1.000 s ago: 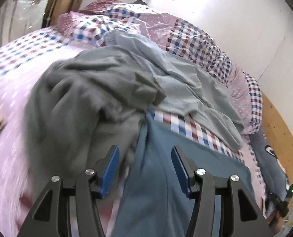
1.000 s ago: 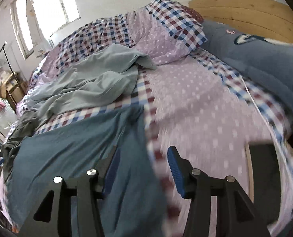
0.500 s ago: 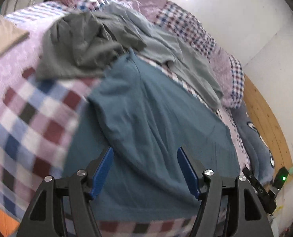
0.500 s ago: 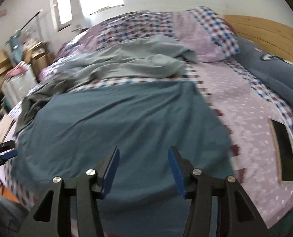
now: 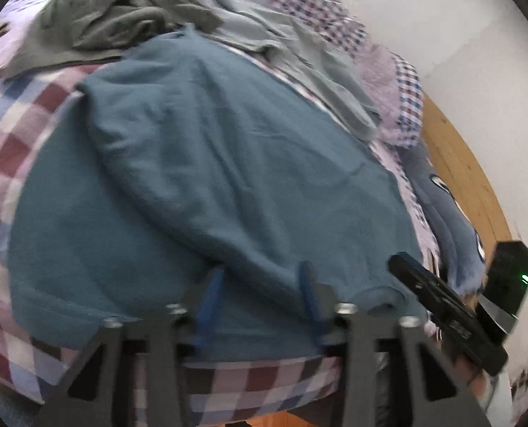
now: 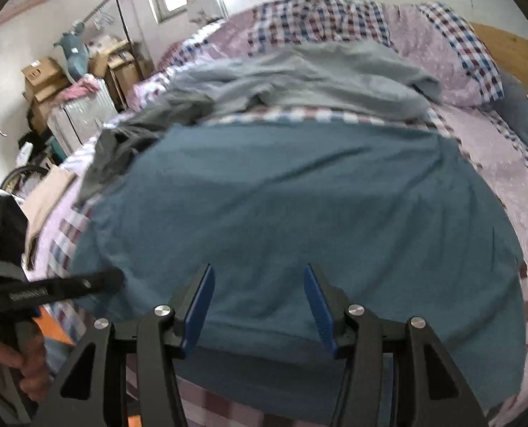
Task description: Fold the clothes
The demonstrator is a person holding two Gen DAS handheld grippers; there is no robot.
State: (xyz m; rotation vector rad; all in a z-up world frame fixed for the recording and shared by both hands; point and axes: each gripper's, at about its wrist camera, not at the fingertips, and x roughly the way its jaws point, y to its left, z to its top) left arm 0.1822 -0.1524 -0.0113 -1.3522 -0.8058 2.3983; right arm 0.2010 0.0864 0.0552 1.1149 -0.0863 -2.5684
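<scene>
On the near edge of the bed, the teal garment lies spread broad and mostly flat, hem toward the person, likely so its edges can be reached. 1 long ridge crosses it in the left view. Left gripper and right gripper hover over the near hem, jaws apart, holding nothing. Beyond, 2 more garments: a dark grey heap and a pale grey-green one, bunched well clear of the working area.
</scene>
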